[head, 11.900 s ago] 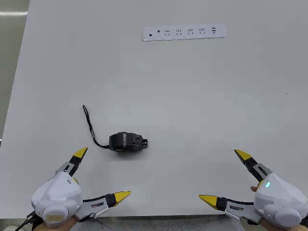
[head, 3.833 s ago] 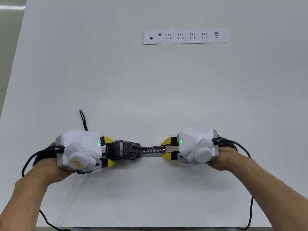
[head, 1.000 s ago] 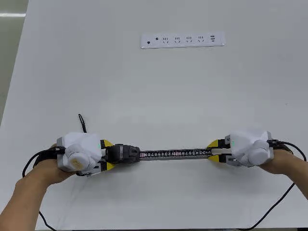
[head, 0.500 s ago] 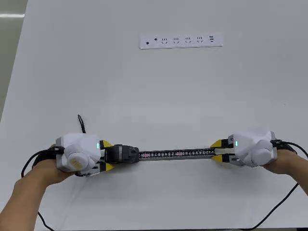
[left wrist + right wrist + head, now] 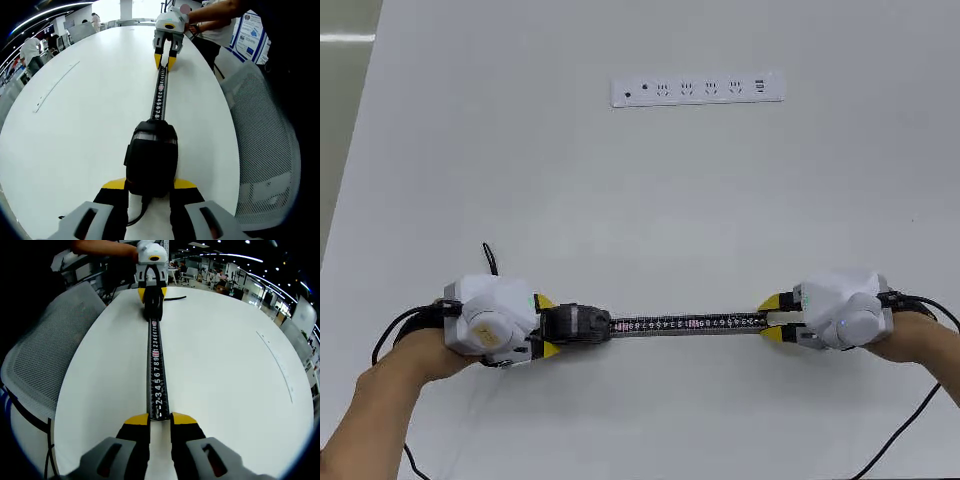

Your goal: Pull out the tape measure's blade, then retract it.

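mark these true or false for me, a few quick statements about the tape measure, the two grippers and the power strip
1. The left gripper is clamped on the tape measure case. True.
2. The blade is wound fully into the case. False: it lies stretched out over the table, from the case to the right gripper.
3. The right gripper is shut on the free end of the blade. True.
4. The power strip lies between the two grippers, under the blade. False: it lies at the far side of the table, well apart from the blade and both grippers.
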The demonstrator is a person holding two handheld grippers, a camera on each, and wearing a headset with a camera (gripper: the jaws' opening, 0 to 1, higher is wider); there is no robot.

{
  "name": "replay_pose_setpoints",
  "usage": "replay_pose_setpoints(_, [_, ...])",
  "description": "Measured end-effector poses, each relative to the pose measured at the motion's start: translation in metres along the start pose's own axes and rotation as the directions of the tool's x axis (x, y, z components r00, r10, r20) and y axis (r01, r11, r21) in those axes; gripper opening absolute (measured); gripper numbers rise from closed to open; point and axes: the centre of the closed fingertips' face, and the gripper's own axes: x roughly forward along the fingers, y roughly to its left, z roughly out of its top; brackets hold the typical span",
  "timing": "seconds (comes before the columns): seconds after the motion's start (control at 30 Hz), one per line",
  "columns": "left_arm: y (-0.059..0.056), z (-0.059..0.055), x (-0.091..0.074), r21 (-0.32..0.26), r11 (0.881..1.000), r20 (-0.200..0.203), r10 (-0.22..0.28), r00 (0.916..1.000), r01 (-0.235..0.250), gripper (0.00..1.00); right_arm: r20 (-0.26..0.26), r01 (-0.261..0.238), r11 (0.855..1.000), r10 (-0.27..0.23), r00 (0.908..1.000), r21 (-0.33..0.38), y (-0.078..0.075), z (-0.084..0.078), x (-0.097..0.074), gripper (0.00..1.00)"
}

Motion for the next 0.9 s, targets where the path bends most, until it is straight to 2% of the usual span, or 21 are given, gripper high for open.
replay_pose_setpoints(0.17, [-0.0001, -0.0004, 0.0, -0.001, 1.0, -0.001, -0.004, 1.0, 0.004, 0.29, -0.017, 0.0, 1.0, 0.0, 0.9999, -0.007, 0.0, 0.0001, 0.0009, 0.14])
replay_pose_setpoints(0.77, [-0.0011, 0.0, -0.0021, 0.004, 1.0, -0.009, 0.004, 1.0, -0.004, 0.29, -0.019, 0.014, 1.0, -0.014, 0.9997, 0.014, 0.0, -0.0007, -0.0003, 0.15])
replay_pose_setpoints(0.9, [-0.001, -0.0037, -0.0045, -0.004, 1.0, -0.008, 0.013, 0.9999, -0.013, 0.33, -0.016, 0.031, 0.999, -0.031, 0.9994, 0.021, -0.0016, -0.0008, -0.0002, 0.18])
